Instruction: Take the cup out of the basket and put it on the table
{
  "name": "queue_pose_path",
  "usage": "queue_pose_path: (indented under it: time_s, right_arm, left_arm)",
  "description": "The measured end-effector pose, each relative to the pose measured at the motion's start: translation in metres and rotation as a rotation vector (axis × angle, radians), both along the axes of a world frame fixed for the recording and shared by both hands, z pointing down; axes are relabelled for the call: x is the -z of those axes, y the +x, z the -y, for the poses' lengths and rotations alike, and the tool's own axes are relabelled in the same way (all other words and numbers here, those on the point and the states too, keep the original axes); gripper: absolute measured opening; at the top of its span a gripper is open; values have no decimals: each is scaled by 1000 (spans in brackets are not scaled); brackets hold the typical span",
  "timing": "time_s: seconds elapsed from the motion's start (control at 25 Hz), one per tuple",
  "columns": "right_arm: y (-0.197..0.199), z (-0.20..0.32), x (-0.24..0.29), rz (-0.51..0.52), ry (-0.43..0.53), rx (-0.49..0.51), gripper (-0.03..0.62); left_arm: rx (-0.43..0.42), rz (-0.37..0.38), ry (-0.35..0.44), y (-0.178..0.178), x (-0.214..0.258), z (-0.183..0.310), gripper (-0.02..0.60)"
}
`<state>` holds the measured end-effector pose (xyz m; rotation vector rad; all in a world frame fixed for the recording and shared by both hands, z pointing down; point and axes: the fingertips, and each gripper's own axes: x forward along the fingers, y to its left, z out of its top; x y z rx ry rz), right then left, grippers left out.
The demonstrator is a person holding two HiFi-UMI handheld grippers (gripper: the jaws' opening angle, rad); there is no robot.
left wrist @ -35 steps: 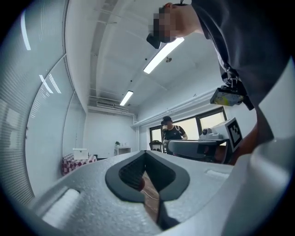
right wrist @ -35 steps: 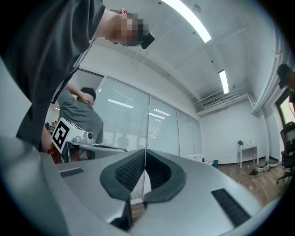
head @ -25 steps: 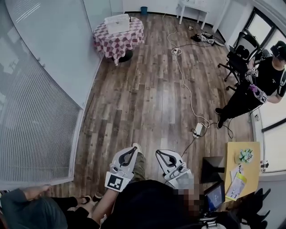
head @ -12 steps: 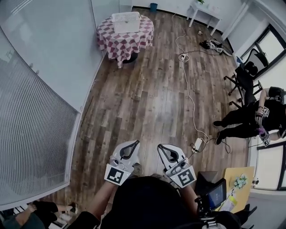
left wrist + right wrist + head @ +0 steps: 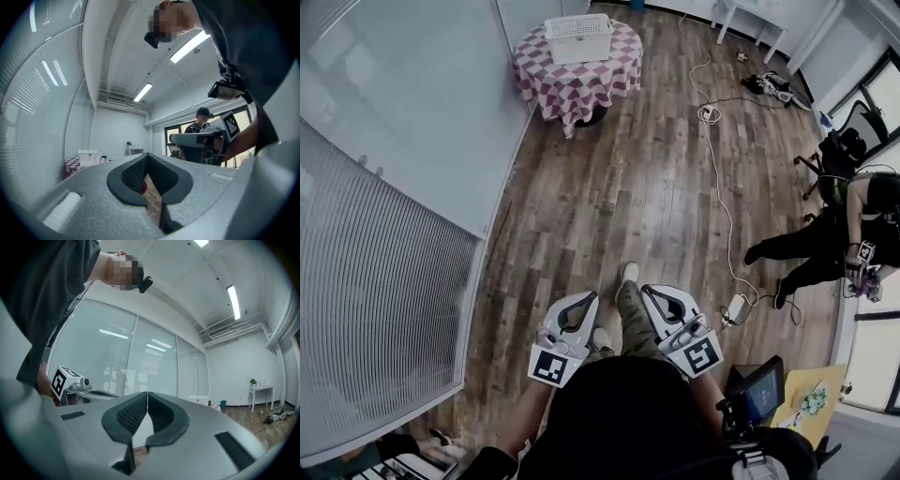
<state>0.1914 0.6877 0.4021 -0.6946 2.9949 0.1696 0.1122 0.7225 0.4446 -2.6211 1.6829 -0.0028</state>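
Wood floor [image 5: 628,187], long room. Desk [image 5: 572,80] with basket [image 5: 577,26] far ahead, nearer than a second ago: carrier walking over. Left tongs [image 5: 584,302] and right tongs [image 5: 654,296] closed, empty. Cup unseen, presumably inside basket; grasp not begun.

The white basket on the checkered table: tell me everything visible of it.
The basket is white and rectangular, with perforated walls that look like plastic. It stands upright on the round table, on its red-and-white checked cloth, near the glass wall. Only the cloth touches it. Its inside is too small to read; no cup shows.
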Motion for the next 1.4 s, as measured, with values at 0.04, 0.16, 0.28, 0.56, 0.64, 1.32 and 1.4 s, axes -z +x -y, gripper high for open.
queue_pose_path:
  time_s: [0.04, 0.16, 0.28, 0.56, 0.64, 1.32, 1.4]
  right_arm:
    - [-8, 14, -4, 5, -6, 11, 12]
    - [-35, 65, -14, 7, -15, 49, 12]
    - [-66, 131, -15, 20, -23, 92, 12]
    - [-115, 296, 7, 25, -30, 160, 12]
    - [-121, 338, 8, 11, -27, 172, 12]
    - [-173, 580, -13, 1, -70, 132, 12]
    - [-182, 608, -17, -8, -75, 110, 12]
  left_arm:
    - [16, -2, -11, -8, -4, 11, 5]
    - [64, 11, -35, -37, -13, 52, 5]
    - [123, 32, -49, -68, -14, 108, 5]
    - [177, 32, -49, -111, 16, 271, 5]
    - [168, 54, -50, -114, 23, 314, 5]
    - [182, 49, -108, -185, 9, 550, 5]
    - [157, 35, -131, -206, 0, 590, 5]
